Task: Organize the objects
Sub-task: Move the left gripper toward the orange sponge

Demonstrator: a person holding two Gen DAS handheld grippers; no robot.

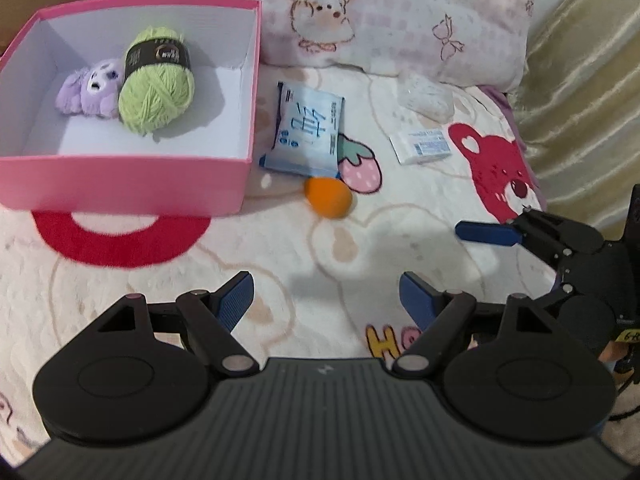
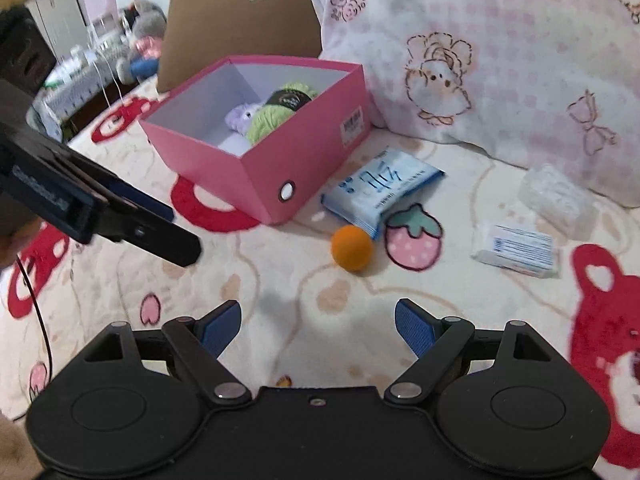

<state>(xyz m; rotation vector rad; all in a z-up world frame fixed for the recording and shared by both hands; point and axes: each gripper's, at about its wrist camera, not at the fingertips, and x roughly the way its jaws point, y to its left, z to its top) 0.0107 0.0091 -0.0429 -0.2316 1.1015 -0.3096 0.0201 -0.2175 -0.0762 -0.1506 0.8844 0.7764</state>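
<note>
Both grippers hang over the bedspread (image 2: 280, 288) with their blue-padded fingers spread wide and nothing between them: the left gripper (image 1: 326, 300) points toward the open ground in front of the pink box (image 1: 120, 180), and the right gripper (image 2: 318, 324) faces the orange ball (image 2: 352, 247).

Just beyond the right fingers, the ball sits on the blanket, touching or nearly touching the lower corner of the blue tissue pack (image 2: 380, 188), which lies beside the box wall. The ball looks light and smooth; it would likely roll on the plush cover, so a grip across its widest part seems best. The tissue pack is soft and crinkly and should be pinched across a short edge. Further right lie a small white packet (image 2: 516, 250) and a clear plastic-wrapped bundle (image 2: 554, 196), near the pillow (image 2: 500, 60).

Inside the box, a green yarn ball (image 1: 158, 84) rests against a purple plush toy (image 1: 90, 88); both are soft and already stowed.

Print on the packets is too blurred to read, and what the clear bundle holds cannot be made out. The near box wall hides part of the floor inside in the right view.
</note>
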